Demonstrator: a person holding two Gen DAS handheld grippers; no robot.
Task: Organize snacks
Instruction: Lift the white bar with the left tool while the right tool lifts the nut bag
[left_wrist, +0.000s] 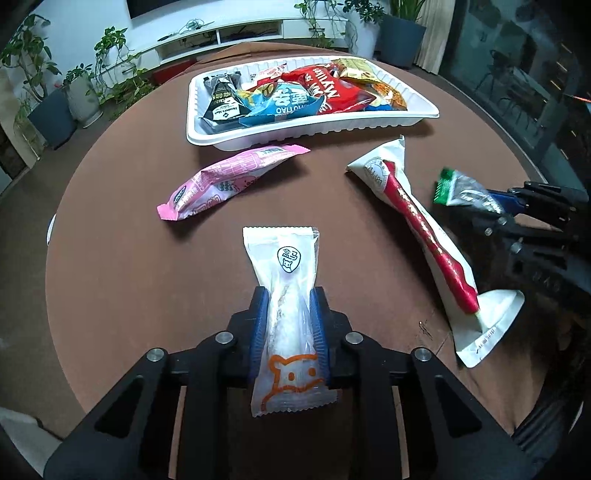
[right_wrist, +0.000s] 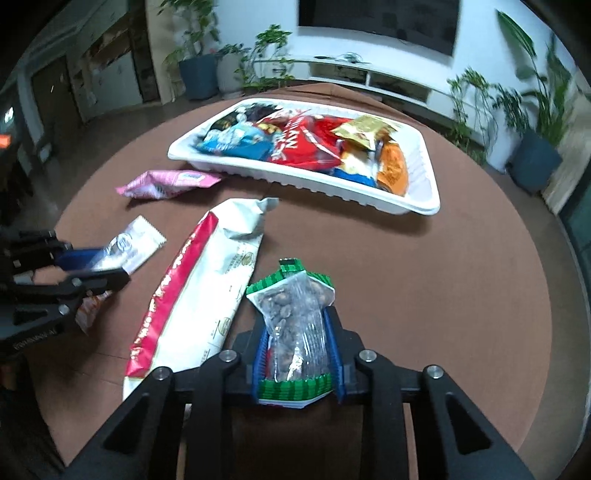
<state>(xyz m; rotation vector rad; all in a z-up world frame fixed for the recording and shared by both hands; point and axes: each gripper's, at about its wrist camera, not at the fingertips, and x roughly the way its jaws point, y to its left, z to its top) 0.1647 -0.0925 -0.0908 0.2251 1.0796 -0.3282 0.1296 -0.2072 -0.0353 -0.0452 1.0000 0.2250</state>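
Round brown table (left_wrist: 110, 258): tray (left_wrist: 310, 131) at far edge already holds many snacks. Left gripper (left_wrist: 288, 325) clamps a white packet (left_wrist: 284, 280), right gripper (right_wrist: 299, 347) clamps nuts (right_wrist: 295, 325); two packets remain mid-table.

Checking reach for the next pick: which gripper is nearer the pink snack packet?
Left. The left gripper, shut on a white packet, sits just short of the pink snack packet. The right gripper is farther, beyond the long red-and-white packet.
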